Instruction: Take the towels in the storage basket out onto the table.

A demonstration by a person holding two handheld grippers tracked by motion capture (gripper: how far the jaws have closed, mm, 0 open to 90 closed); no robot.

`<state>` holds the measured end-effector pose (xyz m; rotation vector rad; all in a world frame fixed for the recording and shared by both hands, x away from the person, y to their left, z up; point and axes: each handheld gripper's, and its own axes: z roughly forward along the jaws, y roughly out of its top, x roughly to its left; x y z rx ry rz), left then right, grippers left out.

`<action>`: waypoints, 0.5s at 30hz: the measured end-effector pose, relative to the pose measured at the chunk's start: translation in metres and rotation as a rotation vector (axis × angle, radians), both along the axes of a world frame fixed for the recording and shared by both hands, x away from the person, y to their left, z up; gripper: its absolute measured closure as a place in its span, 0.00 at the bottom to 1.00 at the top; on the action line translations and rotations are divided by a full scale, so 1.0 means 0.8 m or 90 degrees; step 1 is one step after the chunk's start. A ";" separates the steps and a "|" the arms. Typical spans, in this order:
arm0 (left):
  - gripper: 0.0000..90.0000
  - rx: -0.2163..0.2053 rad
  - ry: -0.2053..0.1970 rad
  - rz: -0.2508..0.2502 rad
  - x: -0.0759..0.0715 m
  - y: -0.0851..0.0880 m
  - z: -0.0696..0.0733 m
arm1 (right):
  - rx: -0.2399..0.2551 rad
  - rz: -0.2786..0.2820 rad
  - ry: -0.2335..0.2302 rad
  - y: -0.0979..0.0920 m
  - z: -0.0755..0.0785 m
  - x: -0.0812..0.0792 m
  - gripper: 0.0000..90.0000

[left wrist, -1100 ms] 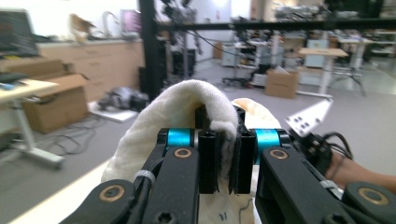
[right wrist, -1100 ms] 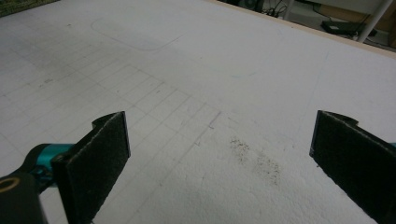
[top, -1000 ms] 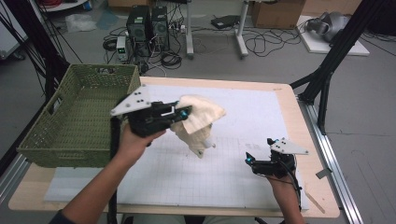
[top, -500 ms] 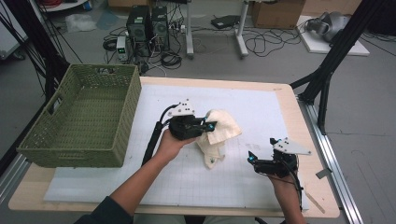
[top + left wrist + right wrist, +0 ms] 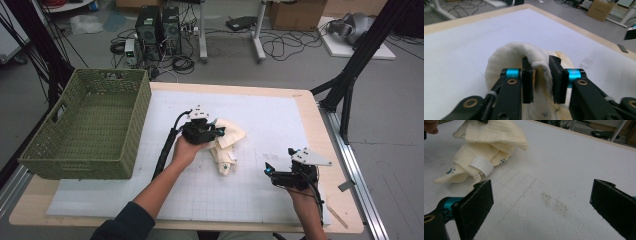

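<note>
Cloth (image 5: 227, 142) at mid-bench, we find left gripper (image 5: 541, 75) jaws just opening, a fold between them, unpressed, right gripper (image 5: 272, 172) wide open, empty, near bench's front right corner.

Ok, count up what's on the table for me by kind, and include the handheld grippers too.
Cream cloth item: 1, crumpled on the white mat
Green woven basket: 1
White gridded mat: 1
Handheld grippers: 2, the left gripper and the right gripper
Total: 5
</note>
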<state>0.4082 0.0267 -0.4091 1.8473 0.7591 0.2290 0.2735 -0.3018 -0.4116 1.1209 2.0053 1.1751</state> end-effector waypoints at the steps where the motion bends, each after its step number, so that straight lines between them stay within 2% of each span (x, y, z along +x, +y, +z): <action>1: 0.71 0.002 0.004 0.010 0.001 0.002 0.000 | -0.002 0.000 0.000 0.000 0.000 0.000 0.05; 4: 0.53 -0.008 -0.007 0.059 0.002 0.014 0.001 | -0.004 -0.001 0.001 0.000 -0.001 0.001 0.05; 6: 0.42 -0.015 -0.016 0.109 0.002 0.028 0.007 | -0.002 -0.001 0.004 0.000 -0.001 0.001 0.05; 8: 0.35 -0.025 -0.023 0.134 0.001 0.040 0.013 | -0.004 0.000 0.003 0.001 -0.001 0.001 0.05; 9: 0.33 -0.028 -0.030 0.142 0.000 0.046 0.016 | -0.004 0.001 0.002 0.001 -0.002 0.001 0.05; 11: 0.33 -0.043 -0.038 0.139 -0.005 0.059 0.022 | -0.004 0.002 0.004 0.002 -0.002 0.001 0.05; 15: 0.27 -0.046 -0.057 0.135 -0.022 0.082 0.026 | -0.009 0.004 0.004 0.002 -0.002 0.002 0.05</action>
